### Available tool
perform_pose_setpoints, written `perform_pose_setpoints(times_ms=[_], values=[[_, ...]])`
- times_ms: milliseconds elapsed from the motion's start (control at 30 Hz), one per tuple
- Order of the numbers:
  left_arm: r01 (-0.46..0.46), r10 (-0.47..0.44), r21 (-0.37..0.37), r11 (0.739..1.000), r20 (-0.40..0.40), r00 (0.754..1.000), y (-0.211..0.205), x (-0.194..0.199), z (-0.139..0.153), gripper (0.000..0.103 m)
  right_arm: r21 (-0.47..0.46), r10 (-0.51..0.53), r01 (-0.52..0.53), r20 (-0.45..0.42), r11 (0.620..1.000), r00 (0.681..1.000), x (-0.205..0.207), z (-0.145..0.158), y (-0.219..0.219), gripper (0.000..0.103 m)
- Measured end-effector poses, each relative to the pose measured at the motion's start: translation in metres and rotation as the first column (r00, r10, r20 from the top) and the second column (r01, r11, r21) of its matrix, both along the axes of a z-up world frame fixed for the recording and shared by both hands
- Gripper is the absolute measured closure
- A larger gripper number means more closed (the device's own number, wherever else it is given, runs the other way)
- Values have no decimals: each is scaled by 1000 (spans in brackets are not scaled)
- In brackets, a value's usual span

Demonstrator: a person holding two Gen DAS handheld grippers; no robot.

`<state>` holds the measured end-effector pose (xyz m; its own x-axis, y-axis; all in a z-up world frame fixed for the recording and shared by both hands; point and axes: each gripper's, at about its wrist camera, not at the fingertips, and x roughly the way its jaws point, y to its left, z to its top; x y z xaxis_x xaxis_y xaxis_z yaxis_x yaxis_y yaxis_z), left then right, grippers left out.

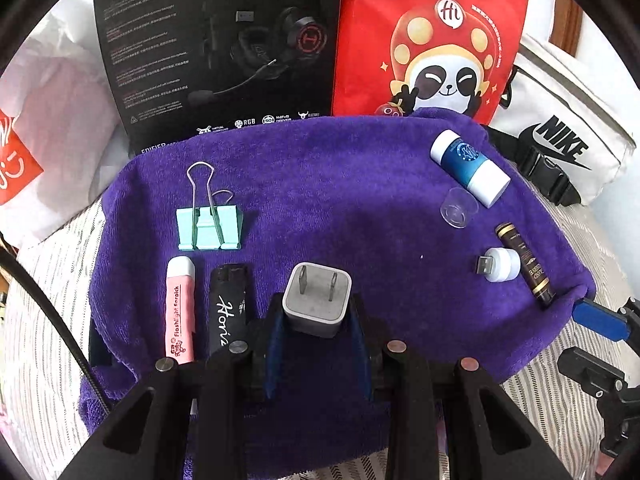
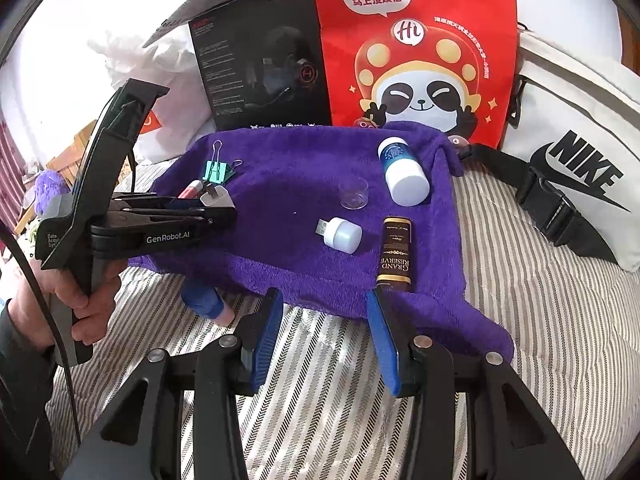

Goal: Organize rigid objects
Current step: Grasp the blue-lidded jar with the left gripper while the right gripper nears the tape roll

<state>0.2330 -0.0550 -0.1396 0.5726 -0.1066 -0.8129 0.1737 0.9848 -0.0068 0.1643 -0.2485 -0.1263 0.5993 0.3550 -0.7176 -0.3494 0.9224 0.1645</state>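
Observation:
My left gripper (image 1: 317,312) is shut on a grey two-prong charger plug (image 1: 317,299), low over the purple towel (image 1: 320,184); it also shows in the right wrist view (image 2: 216,199). To its left lie a black lighter (image 1: 229,308), a pink flashlight (image 1: 181,307) and a mint binder clip (image 1: 209,222). At the right lie a blue-and-white bottle (image 1: 469,166), a clear cap (image 1: 458,207), a white USB light (image 1: 500,265) and a dark tube (image 1: 525,263). My right gripper (image 2: 325,316) is open and empty at the towel's near edge, just before the dark tube (image 2: 396,254).
A black headset box (image 1: 216,48), a red panda bag (image 1: 432,36) and a white Nike bag (image 1: 568,136) stand behind the towel. A white plastic bag (image 1: 52,120) sits at the left. Striped bedding (image 2: 520,320) surrounds the towel.

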Motion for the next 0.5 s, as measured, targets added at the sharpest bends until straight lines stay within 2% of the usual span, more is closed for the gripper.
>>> perform_pose_setpoints(times_ms=[200,433,500], values=[[5,-5,0,1000,1,1000,-1,0,0,73,3,-1,1,-20,1000,1000,-1,-4,-2,59],[23,-23,-15,1000,-5,1000,-3,-3,2,62,18,-13,14,-35,1000,999,-6,-4,-7,59],[26,-26,-14,1000,-4,1000,-4,-5,3,61,23,-18,19,-35,1000,999,-10,-4,-9,59]])
